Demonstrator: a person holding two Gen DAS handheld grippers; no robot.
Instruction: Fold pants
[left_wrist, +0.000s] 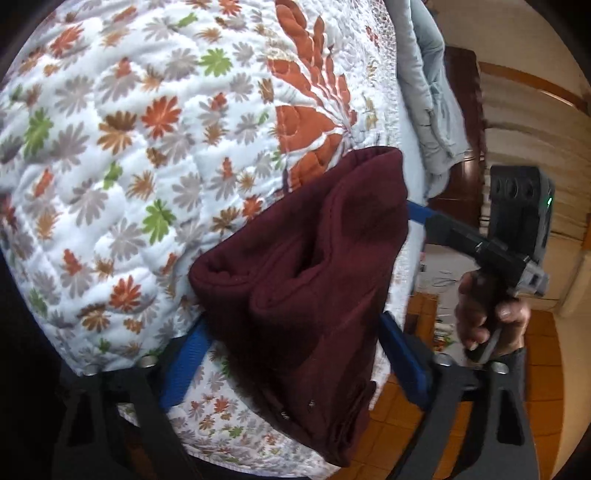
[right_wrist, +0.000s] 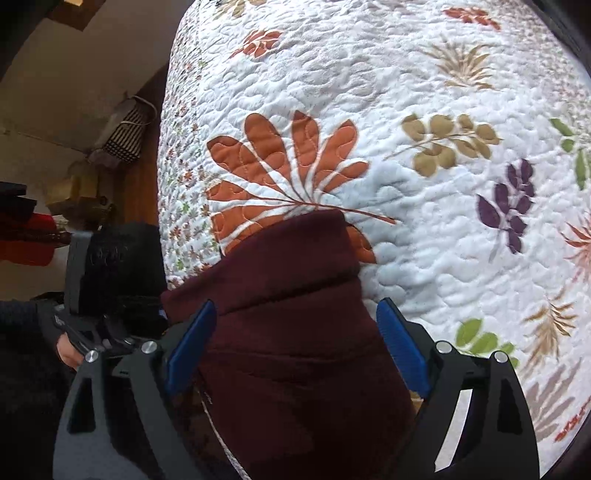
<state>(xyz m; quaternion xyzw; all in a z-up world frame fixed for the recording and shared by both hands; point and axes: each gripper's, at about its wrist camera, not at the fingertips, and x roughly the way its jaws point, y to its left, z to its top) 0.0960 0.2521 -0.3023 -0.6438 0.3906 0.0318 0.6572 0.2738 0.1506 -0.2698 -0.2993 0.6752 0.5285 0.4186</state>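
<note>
The maroon pants (left_wrist: 314, 221) lie as a thick folded bundle at the edge of the flowered quilt (left_wrist: 129, 147), with one end hanging over the bed's side. My left gripper (left_wrist: 293, 321) has the bundle between its blue fingers (left_wrist: 184, 365), which press the cloth on both sides. From the far side, a blue finger (left_wrist: 419, 215) of the right gripper shows behind the bundle, held by a hand (left_wrist: 487, 314). In the right wrist view the pants (right_wrist: 295, 258) fill the gap of my right gripper (right_wrist: 295, 304). Its jaws stand wide and do not squeeze the cloth.
A grey blanket (left_wrist: 432, 92) lies at the bed's far end beside dark wooden furniture (left_wrist: 458, 177). Orange floor tiles (left_wrist: 406, 424) show below the bed edge. A striped bag (right_wrist: 125, 136) and a red item (right_wrist: 26, 240) sit left of the quilt (right_wrist: 406, 92).
</note>
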